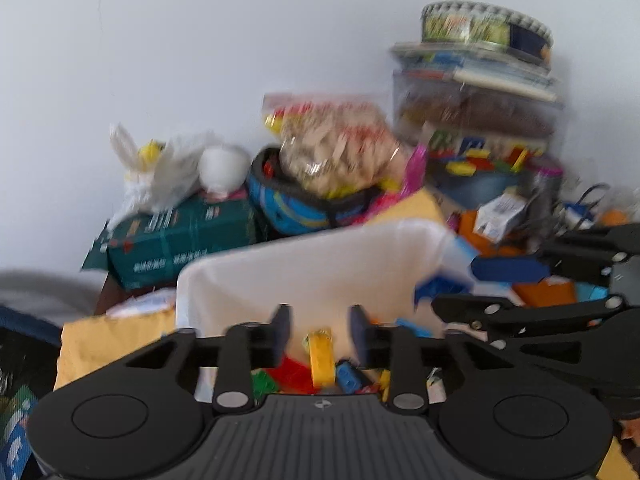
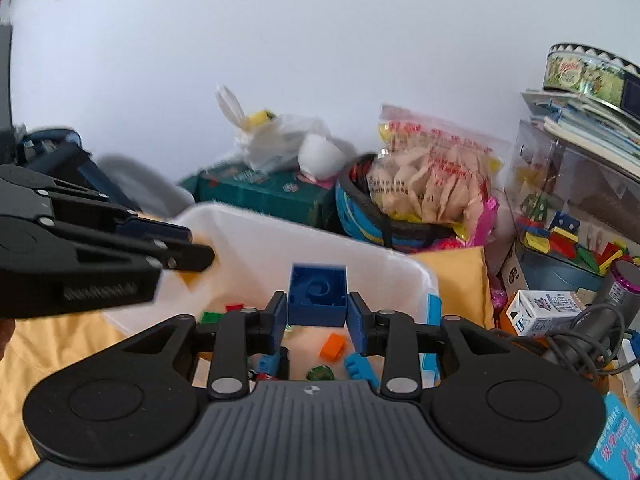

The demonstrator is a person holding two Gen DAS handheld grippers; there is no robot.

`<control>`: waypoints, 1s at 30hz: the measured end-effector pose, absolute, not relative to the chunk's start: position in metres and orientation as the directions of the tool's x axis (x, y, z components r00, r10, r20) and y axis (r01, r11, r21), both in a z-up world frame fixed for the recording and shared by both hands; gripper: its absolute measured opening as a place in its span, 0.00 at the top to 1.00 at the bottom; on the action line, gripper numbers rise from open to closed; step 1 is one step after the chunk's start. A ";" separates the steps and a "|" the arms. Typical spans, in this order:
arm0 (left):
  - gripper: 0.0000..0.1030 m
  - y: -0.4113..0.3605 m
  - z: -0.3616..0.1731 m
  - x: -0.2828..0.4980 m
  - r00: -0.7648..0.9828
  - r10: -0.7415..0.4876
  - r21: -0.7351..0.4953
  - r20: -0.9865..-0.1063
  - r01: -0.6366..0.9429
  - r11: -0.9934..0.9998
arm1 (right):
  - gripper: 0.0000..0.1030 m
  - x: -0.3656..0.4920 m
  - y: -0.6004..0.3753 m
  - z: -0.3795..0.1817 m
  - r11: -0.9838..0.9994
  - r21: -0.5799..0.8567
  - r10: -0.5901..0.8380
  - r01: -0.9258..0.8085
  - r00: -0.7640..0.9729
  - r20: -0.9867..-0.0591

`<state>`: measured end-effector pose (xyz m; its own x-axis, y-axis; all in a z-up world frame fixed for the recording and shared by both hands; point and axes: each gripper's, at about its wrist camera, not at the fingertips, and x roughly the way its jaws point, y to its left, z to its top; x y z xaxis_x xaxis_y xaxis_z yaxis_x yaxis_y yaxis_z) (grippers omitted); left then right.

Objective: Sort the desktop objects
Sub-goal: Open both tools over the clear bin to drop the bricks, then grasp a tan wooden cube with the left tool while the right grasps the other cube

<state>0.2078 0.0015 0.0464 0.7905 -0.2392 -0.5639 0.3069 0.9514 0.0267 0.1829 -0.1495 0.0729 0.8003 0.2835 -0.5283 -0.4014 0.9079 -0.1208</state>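
1. right gripper point(image 2: 318, 312): jaws part-spread with a dark blue building block point(image 2: 318, 294) between the pads. the block's sides sit against both pads, hollow underside facing the camera. reads as pinched.
2. left gripper point(image 1: 320, 330): jaws spread apart, nothing between the pads. a yellow brick point(image 1: 320, 358) shows through the gap, but it lies lower down, in the bin. this view is motion-blurred.
3. each gripper shows in the other's view: the left one enters the right wrist view from the left edge, its tips over the bin's near-left corner. the right one enters the left wrist view from the right edge.
4. white plastic bin point(image 2: 384, 264): directly below both grippers, sitting on a yellow cloth point(image 2: 460, 276). loose pieces lie on its floor: an orange piece point(image 2: 333, 346), a light blue toothed piece point(image 2: 360, 366), green and red bits near the left wall.
5. behind the bin, against the wall: a dark green box point(image 2: 264, 192) with a white plastic bag point(image 2: 276, 140) on top. beside it is a blue basket point(image 2: 360, 216) holding a clear snack bag point(image 2: 432, 168).
6. far right: a clear container of coloured blocks point(image 2: 568, 236), books stacked on top, then a round tin point(image 2: 588, 74). a small white carton point(image 2: 540, 312) lies near the cables.
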 end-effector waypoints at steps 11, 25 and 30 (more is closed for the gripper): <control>0.40 0.015 0.033 0.119 0.810 -0.204 0.002 -0.549 0.246 0.969 | 0.57 0.119 -0.156 0.055 0.885 -0.069 0.358 -0.461 0.767 -0.533; 0.36 0.017 -0.068 0.074 0.612 -0.197 -0.134 -0.766 0.148 0.980 | 0.49 0.056 -0.167 -0.041 0.844 -0.071 0.315 -0.532 0.598 -0.737; 0.68 0.006 -0.082 0.086 0.627 -0.175 -0.076 -0.759 0.182 0.980 | 0.49 0.042 -0.167 -0.052 0.842 -0.059 0.313 -0.537 0.574 -0.757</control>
